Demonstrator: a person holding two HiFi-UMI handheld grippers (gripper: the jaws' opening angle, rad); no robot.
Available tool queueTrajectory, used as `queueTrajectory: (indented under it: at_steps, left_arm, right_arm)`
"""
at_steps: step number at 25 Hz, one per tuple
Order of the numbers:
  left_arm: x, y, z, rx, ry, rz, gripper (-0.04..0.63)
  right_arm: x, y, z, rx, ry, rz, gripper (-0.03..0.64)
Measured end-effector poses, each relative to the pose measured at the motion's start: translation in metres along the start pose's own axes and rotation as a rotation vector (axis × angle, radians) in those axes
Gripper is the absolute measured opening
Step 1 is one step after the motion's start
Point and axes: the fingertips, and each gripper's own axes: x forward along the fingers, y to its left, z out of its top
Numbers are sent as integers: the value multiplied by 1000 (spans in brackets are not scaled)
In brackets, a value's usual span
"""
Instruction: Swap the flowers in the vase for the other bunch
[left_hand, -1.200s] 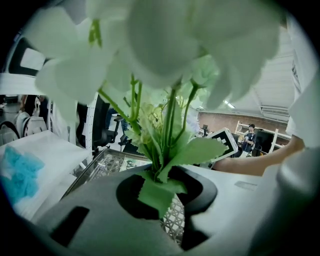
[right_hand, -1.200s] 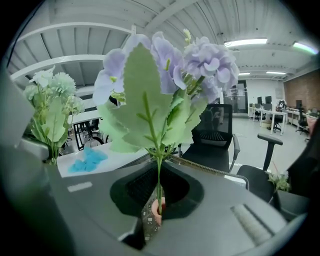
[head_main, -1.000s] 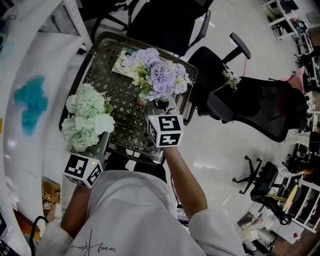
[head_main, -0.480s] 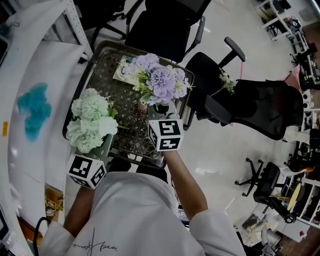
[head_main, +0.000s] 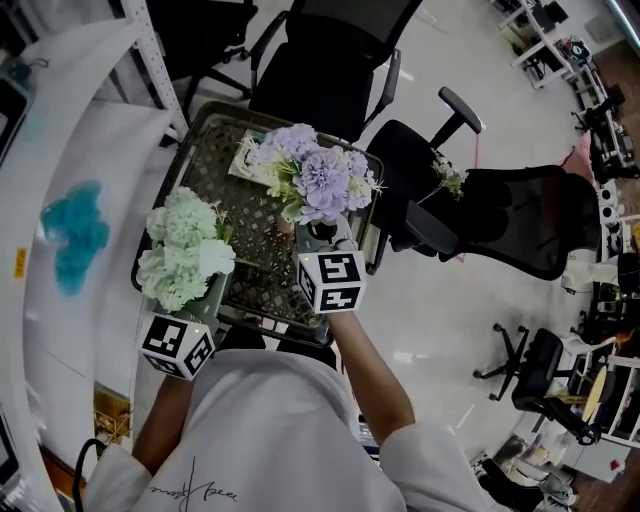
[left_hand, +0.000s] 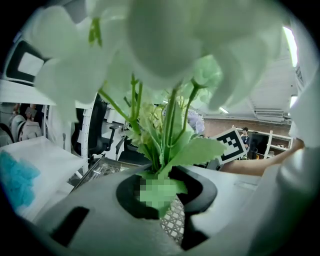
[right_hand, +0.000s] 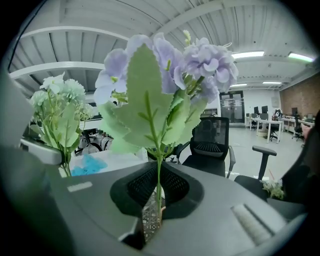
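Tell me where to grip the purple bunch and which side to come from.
Grip the purple bunch low on its bare stem, below the leaves, coming in roughly level from the side. The stem is thin and upright, while the leaves and blooms spread wide above it and would probably crush. The right gripper is shut on the stem just there.
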Motion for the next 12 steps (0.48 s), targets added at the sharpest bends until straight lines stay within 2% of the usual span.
queueTrajectory:
  at_steps: [12]
  left_arm:
    - [-4,1,2,31,-1,-32,69]
  right_arm:
    - [-23,4,10,47,-20,-9,17]
